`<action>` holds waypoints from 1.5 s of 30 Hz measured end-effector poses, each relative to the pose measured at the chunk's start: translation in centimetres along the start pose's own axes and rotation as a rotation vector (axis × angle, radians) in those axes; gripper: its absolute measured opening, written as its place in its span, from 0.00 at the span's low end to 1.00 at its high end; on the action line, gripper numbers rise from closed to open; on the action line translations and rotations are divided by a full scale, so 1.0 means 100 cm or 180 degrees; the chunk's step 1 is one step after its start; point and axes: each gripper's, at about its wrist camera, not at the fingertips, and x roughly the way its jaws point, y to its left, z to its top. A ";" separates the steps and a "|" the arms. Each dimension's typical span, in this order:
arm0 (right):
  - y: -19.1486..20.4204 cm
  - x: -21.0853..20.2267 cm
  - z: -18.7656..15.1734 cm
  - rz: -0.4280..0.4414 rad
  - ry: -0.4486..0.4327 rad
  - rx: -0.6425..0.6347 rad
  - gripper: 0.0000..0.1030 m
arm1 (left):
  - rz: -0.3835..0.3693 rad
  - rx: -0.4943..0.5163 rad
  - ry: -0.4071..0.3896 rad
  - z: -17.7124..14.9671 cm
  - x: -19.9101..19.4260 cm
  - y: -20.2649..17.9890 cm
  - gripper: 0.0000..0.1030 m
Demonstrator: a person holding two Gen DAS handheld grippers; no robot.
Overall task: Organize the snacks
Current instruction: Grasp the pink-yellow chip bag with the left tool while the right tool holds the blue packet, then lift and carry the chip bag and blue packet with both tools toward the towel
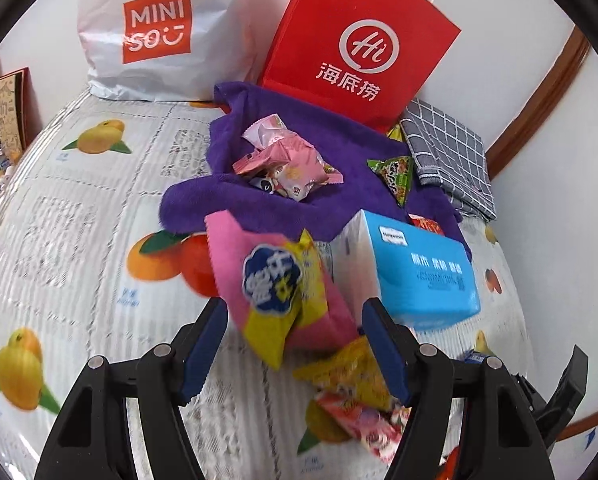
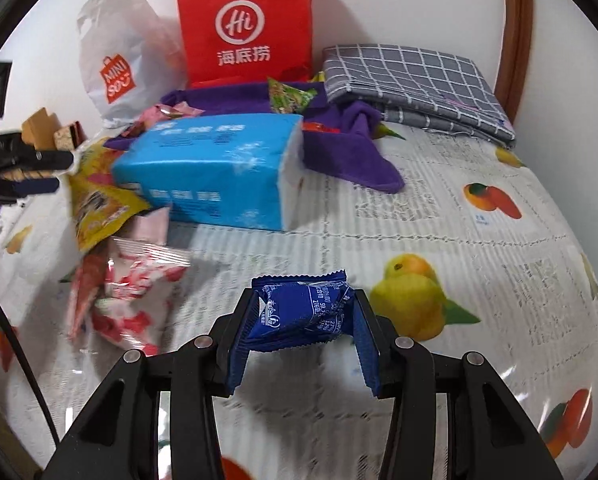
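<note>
- Your right gripper (image 2: pixel 301 322) pinches one blue snack packet (image 2: pixel 299 312) between its two fingers, held just above the fruit-print tablecloth (image 2: pixel 439 208).
- Your left gripper (image 1: pixel 295 344) has its fingers spread; one pink-and-yellow snack bag (image 1: pixel 275 288) lies between and just beyond them, and you cannot tell whether either pad touches it.
- Below that bag lie one yellow packet (image 1: pixel 351 368) and one red-and-white packet (image 1: pixel 363 424).
- One blue tissue pack (image 1: pixel 419 276) sits just beside the pink-and-yellow bag.
- One purple towel (image 1: pixel 259 200) holds a small heap of pink packets (image 1: pixel 287 160), at least three, and one green triangular packet (image 1: pixel 395 174).
- Behind the towel stand two bags: one red paper bag (image 1: pixel 359 40) and one white Miniso bag (image 1: pixel 159 28).
- One folded grey checked cloth (image 1: pixel 447 152) lies near the red bag.
</note>
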 end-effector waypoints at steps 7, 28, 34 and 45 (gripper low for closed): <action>-0.013 0.015 0.007 0.0221 0.0106 0.0230 0.45 | 0.0145 -0.0076 0.0138 0.009 0.031 0.005 0.66; -0.013 0.018 0.009 0.0237 0.0111 0.0229 0.45 | 0.0094 -0.0040 0.0040 0.000 0.009 0.012 0.47; -0.011 0.018 0.009 0.0190 0.0120 0.0186 0.45 | -0.0034 -0.0040 -0.0044 -0.012 -0.019 0.010 0.47; -0.008 0.019 0.010 0.0143 0.0134 0.0128 0.47 | -0.0104 0.0054 -0.0182 -0.031 -0.058 -0.003 0.47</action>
